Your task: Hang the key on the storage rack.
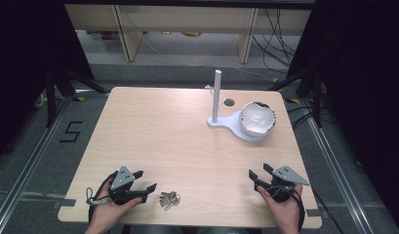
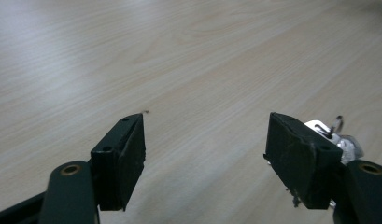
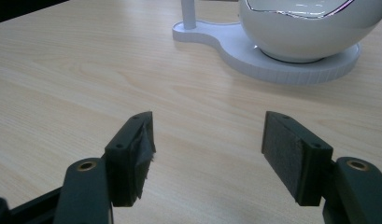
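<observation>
A bunch of metal keys point(image 1: 169, 199) lies near the table's front edge, just right of my left gripper point(image 1: 147, 188). That gripper stands open, its jaws pointing right; in the left gripper view point(image 2: 205, 154) the keys point(image 2: 340, 140) peek out behind the right jaw. My right gripper point(image 1: 259, 174) rests at the front right, open with nothing between its jaws point(image 3: 207, 149). A white stand point(image 1: 236, 127) with an upright post point(image 1: 217, 95) and a white bowl point(image 1: 257, 118) sits at the back right; the bowl point(image 3: 310, 28) and base point(image 3: 272, 58) lie ahead in the right gripper view.
The light wooden table point(image 1: 163, 136) has a round cable hole point(image 1: 229, 102) behind the stand. Black curtains flank both sides, with shelving legs and cables on the floor beyond the far edge.
</observation>
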A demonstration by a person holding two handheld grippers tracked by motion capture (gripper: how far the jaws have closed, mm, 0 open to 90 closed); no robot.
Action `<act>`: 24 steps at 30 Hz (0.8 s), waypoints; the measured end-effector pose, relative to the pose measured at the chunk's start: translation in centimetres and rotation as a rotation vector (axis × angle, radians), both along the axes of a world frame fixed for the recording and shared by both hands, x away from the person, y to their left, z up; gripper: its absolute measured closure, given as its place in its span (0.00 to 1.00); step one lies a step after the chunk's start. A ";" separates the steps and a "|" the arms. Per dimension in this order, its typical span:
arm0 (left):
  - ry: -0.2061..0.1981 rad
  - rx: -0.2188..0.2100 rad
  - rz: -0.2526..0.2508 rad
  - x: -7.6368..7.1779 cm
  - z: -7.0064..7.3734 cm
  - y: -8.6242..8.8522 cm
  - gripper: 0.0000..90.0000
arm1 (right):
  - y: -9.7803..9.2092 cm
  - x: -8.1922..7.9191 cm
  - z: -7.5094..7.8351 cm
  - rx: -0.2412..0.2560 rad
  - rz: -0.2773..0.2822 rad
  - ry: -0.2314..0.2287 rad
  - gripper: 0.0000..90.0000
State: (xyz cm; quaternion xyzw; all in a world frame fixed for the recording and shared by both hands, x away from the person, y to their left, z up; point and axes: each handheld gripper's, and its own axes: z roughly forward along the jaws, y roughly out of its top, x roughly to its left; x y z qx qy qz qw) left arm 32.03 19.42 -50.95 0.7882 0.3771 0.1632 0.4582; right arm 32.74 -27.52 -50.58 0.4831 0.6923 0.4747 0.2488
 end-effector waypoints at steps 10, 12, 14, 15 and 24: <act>0.128 0.233 -0.182 1.5 3.5 -3.1 0.31 | -0.1 -0.2 0.3 -0.023 0.015 -0.010 0.40; 0.155 0.296 -0.209 1.9 4.3 -3.8 0.31 | 0.0 -0.2 0.5 -0.021 0.013 0.002 0.40; 0.144 0.339 -0.253 2.1 5.1 -4.5 0.30 | 0.2 -0.2 0.6 -0.015 0.007 0.008 0.40; 0.141 0.351 -0.265 2.2 5.3 -4.8 0.30 | 0.2 0.0 0.5 -0.018 0.023 -0.013 0.40; 0.163 0.405 -0.332 2.5 5.1 -7.0 0.29 | -0.1 -0.2 0.4 0.014 0.002 0.020 0.40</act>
